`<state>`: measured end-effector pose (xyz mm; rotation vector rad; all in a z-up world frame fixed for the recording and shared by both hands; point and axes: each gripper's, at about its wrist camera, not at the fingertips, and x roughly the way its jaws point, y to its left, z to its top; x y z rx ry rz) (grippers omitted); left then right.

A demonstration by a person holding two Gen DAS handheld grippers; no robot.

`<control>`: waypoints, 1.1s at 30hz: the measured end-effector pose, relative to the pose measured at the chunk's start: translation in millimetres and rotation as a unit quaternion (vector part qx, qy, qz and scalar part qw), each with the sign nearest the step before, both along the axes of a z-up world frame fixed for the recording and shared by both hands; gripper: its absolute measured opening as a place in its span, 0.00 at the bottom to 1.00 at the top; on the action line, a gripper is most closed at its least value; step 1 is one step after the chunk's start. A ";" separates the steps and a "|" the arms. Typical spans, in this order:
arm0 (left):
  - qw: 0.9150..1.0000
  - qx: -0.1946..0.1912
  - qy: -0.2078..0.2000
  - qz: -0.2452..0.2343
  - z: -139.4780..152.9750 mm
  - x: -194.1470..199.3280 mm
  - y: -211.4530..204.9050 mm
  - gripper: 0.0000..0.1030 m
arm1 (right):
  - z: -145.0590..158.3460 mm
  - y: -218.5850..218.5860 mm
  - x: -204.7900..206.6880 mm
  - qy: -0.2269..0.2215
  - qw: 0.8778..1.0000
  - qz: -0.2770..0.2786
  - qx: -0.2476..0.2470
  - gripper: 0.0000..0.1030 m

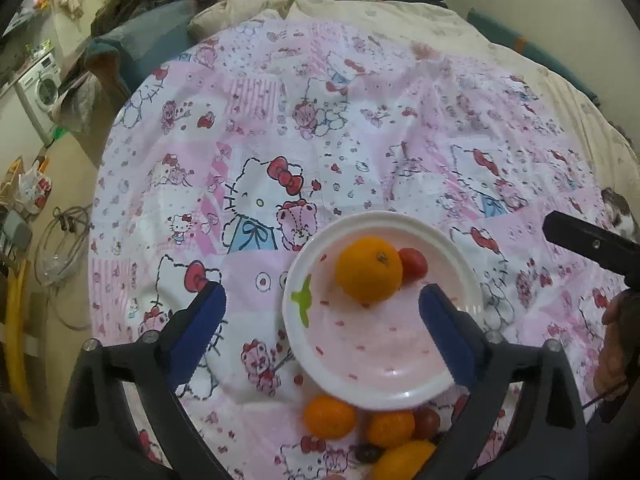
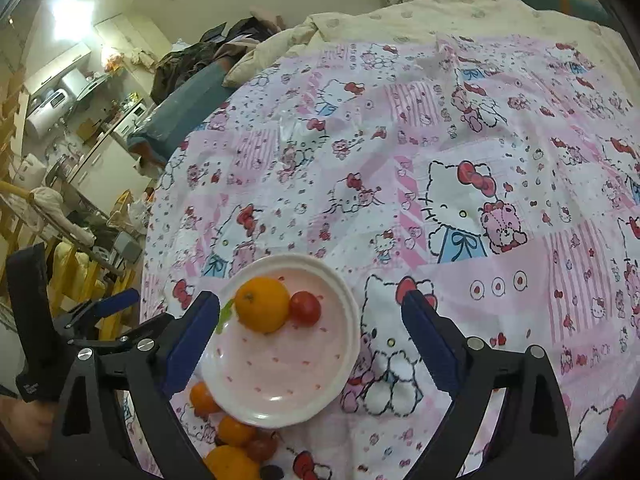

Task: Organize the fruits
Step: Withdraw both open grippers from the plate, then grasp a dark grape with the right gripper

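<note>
A white-rimmed pink plate (image 1: 360, 364) (image 2: 280, 376) lies on the Hello Kitty cloth. It holds an orange (image 1: 369, 269) (image 2: 262, 304) and a small red tomato (image 1: 413, 263) (image 2: 305, 308), touching each other. Loose fruit lies just in front of the plate: two small oranges (image 1: 330, 417) (image 1: 390, 428), a dark reddish tomato (image 1: 427, 422), a dark grape (image 1: 368, 454) and a larger orange (image 1: 404, 460). My left gripper (image 1: 322, 320) is open and empty above the plate's near side. My right gripper (image 2: 310, 330) is open and empty, over the plate's right part.
The round cloth-covered table (image 1: 320, 140) spreads beyond the plate. A cream duvet (image 1: 380, 12) and piled clothes lie at the far edge. The right gripper's body (image 1: 588, 242) shows at right in the left wrist view; the left gripper (image 2: 80, 320) shows at left in the right wrist view.
</note>
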<state>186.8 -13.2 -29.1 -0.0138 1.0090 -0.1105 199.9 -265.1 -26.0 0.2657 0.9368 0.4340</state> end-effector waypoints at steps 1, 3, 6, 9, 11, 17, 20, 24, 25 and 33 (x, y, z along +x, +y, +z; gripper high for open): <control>1.000 -0.001 -0.005 -0.001 3.9 -4.3 1.5 0.93 | 2.6 1.1 -5.9 -0.002 1.000 0.002 -0.001 0.92; 1.000 -0.009 -0.014 0.004 11.7 -14.6 6.9 0.93 | 4.3 0.6 -16.6 -0.003 1.000 0.001 0.002 0.92; 0.999 -0.035 -0.013 0.014 19.6 -28.4 16.1 0.94 | 5.6 -0.6 -33.7 0.001 1.000 -0.004 0.004 0.92; 0.998 -0.054 -0.015 0.031 25.3 -41.3 24.4 1.00 | 7.6 -2.9 -49.3 0.002 1.000 -0.008 0.010 0.92; 0.997 -0.063 -0.012 0.033 27.7 -48.1 27.8 1.00 | 9.2 -4.0 -60.1 0.001 1.000 -0.013 0.013 0.92; 0.997 -0.061 -0.017 0.049 32.2 -72.8 32.9 1.00 | 5.6 -13.1 -87.5 0.017 0.998 -0.030 0.049 0.92; 0.997 -0.057 -0.014 0.051 29.1 -83.2 34.5 1.00 | 1.5 -13.3 -97.4 0.024 0.998 -0.034 0.048 0.92; 0.997 -0.055 -0.022 0.049 26.4 -97.1 35.6 1.00 | -3.6 -11.4 -106.6 0.033 0.998 -0.035 0.049 0.92; 0.997 -0.055 -0.022 0.049 25.7 -99.1 36.0 1.00 | -4.8 -10.7 -108.4 0.035 0.998 -0.035 0.048 0.92; 0.997 -0.033 -0.013 0.066 18.1 -100.1 39.2 1.00 | -18.8 -5.4 -108.7 0.056 0.997 -0.038 0.036 0.92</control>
